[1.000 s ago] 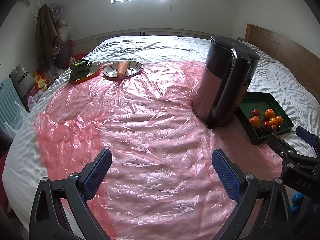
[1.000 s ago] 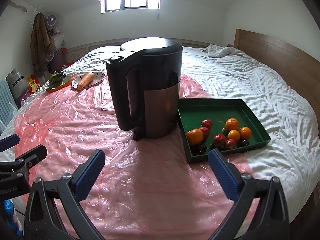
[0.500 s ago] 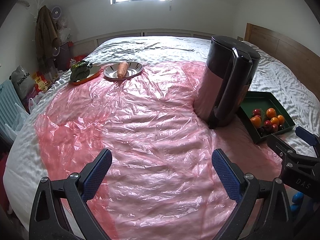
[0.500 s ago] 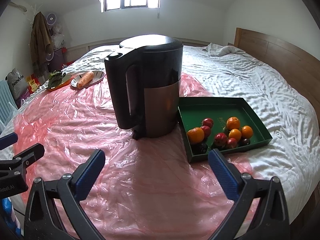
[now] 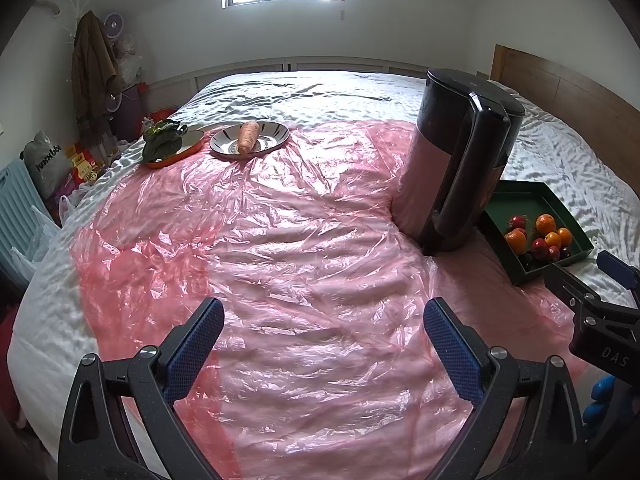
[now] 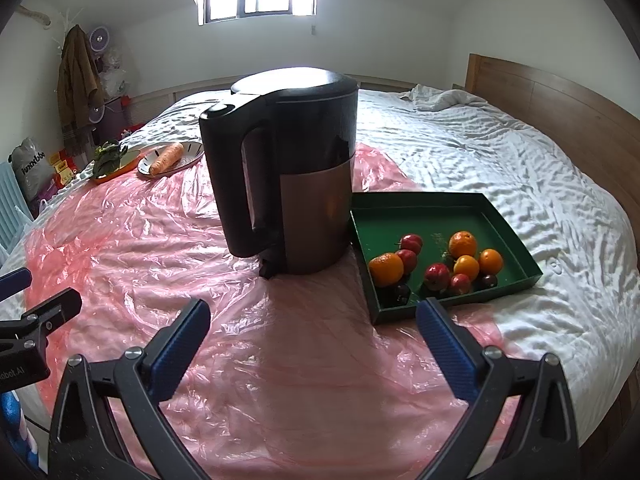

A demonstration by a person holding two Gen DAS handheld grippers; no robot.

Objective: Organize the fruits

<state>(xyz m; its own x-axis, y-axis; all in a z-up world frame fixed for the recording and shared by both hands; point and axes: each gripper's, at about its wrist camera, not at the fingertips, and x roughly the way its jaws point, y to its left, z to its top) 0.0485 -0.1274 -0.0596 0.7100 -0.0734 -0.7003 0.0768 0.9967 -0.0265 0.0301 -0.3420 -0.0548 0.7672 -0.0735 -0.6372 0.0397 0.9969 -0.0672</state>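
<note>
The left gripper (image 5: 320,340) hangs low over the pink plastic sheet (image 5: 288,248), its blue-padded fingers (image 5: 192,344) spread wide with nothing between them. The lower frame cuts off its body, so whoever holds it is out of sight. The right gripper (image 6: 314,336) sits in the same pose, jaws wide apart and empty above the sheet. In the left wrist view only part of it pokes in from the right edge, and what lies behind it is too dark to read.

Ahead of the right gripper, just beyond its right fingertip, lies the green tray (image 6: 480,208) with the fruits (image 6: 436,266) bunched in its near half: oranges, red ones and a couple of dark ones that are hard to identify. The tray's near left corner rests on the pink sheet, the rest on the white bedcover (image 6: 500,152). The black kettle (image 6: 288,184) stands upright just beside the tray's left wall; whether they touch cannot be told. From the left wrist view the kettle hides the tray's far left corner.

Well apart, at the sheet's far edge, a carrot (image 5: 248,142) lies on a patterned plate (image 5: 276,136), with leafy greens (image 5: 162,144) on an orange dish (image 5: 188,148) beside it.
</note>
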